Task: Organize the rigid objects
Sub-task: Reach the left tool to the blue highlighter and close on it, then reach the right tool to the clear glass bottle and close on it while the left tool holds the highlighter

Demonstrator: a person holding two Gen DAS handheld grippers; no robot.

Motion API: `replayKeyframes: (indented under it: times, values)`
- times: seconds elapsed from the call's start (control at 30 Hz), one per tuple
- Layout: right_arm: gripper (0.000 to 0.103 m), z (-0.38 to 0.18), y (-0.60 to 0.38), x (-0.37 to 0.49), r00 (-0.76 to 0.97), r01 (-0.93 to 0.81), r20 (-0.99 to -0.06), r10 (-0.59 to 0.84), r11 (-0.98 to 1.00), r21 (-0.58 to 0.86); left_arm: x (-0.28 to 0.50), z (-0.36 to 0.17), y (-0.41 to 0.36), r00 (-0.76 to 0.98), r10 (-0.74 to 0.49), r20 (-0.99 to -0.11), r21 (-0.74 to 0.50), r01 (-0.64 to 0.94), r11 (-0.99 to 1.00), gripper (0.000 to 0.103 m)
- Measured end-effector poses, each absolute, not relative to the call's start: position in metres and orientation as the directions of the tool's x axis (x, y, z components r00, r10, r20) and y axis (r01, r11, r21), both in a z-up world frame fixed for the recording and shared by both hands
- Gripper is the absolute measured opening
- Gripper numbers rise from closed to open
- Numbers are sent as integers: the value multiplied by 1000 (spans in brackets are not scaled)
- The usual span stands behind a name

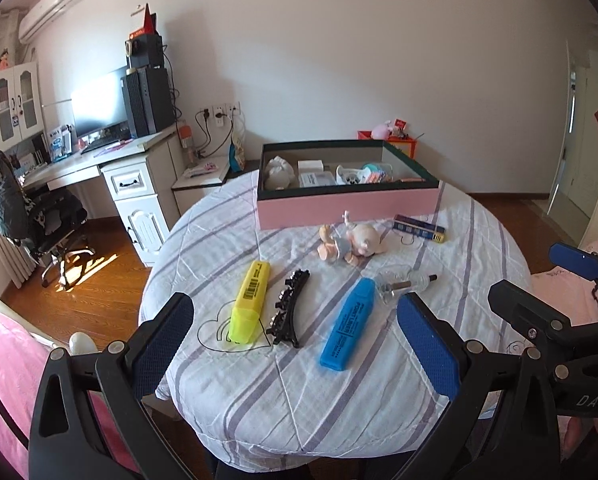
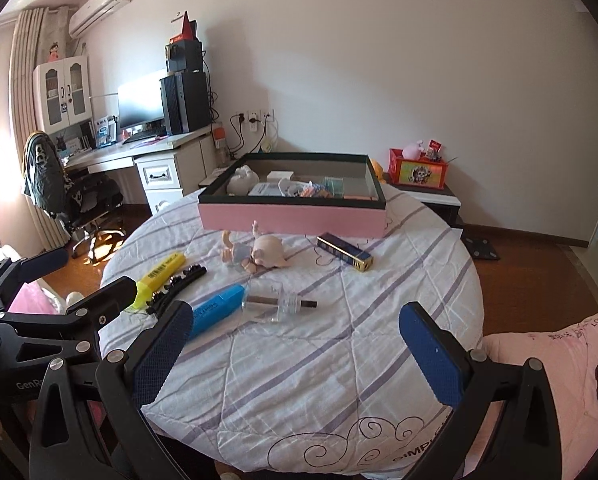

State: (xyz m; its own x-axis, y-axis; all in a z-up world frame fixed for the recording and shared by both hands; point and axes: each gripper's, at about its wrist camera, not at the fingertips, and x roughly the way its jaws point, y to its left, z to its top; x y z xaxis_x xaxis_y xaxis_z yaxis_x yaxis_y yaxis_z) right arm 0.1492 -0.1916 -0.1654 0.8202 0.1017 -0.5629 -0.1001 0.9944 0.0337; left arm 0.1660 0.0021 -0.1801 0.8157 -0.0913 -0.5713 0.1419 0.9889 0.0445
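Both grippers, left gripper [image 1: 295, 344] & right gripper [image 2: 295, 354], gape wide, empty, above table's near edge. Blue highlighter [image 1: 349, 322] lies mid-cloth w/ other bits, short of pink box [image 1: 347, 206]. Prob light, stiff, slick plastic; grip across mid-barrel.

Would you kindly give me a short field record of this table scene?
surface: round table under striped cloth
container: pink box, open, partly filled
loose items: yellow highlighter, black hair clip, blue highlighter, doll, glass bottle, dark blue box
left gripper: open, empty
right gripper: open, empty
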Motion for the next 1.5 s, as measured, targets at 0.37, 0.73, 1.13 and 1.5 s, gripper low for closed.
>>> replayKeyframes:
  times: [0.37,0.73,1.13,1.5]
  values:
    - [103,-207,-213,168,753,-67,-653,82,997,48,184,-233,-34,733,-136,-666,72,245,967,81]
    - [103,-231,-213,193,711,-74,-695,103,995,72,218,-260,-40,681,-131,-721,67,256,964,44]
    - [103,-241,-192,239,682,-92,-717,142,990,108,236,-258,-22,699,-131,-703,21,205,979,26]
    - [103,-240,-175,266,654,-96,-732,193,980,173,240,-253,-4,705,-140,-695,-7,187,982,26]
